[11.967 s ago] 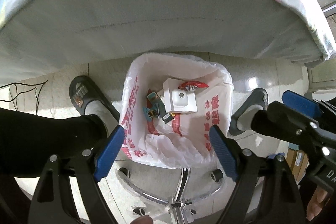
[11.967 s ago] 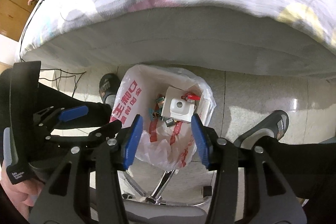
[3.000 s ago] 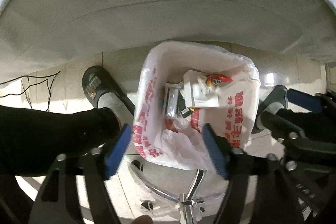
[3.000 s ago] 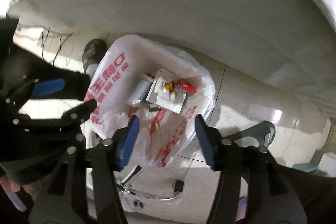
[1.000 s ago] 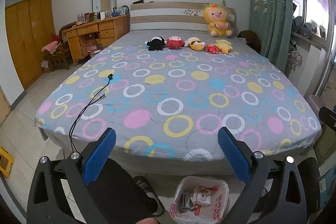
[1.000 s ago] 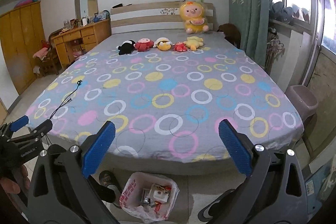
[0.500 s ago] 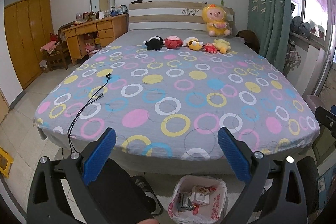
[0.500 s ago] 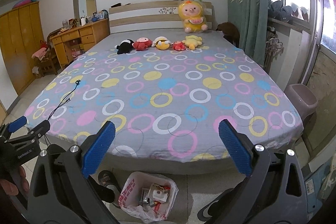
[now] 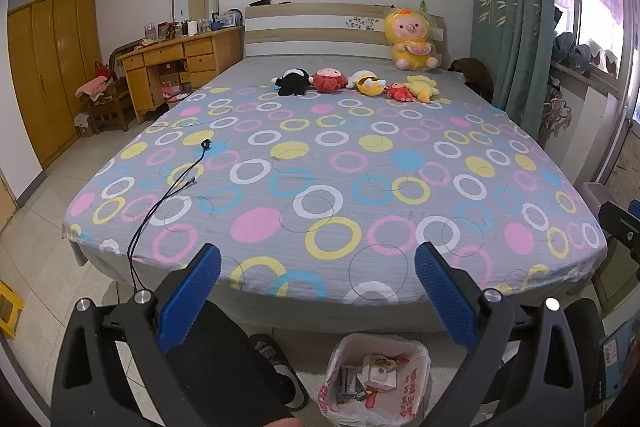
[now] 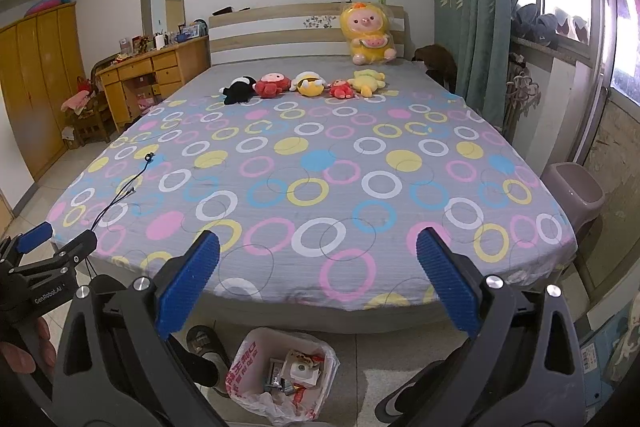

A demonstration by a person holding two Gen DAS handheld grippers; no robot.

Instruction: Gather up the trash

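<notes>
Trash bag: on floor at bed foot, 6 o'clock, holding wrappers and a white box. Left gripper: jaws wide, empty. Right gripper: jaws wide, empty. Bed: 12 o'clock; plush toys near headboard.

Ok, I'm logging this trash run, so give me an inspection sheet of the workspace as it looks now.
Surface: bed with circle-print sheet, no trash seen on it.
Job's things: bin bag on the floor at the bed's foot, holding wrappers and a white box.
Clutter: plush toys lined up near the headboard.
Grippers: left tongs and right tongs both open, empty.
Cables: black cable trailing off the bed's left edge.
Surroundings: wooden desk, wardrobe, green curtain.
</notes>
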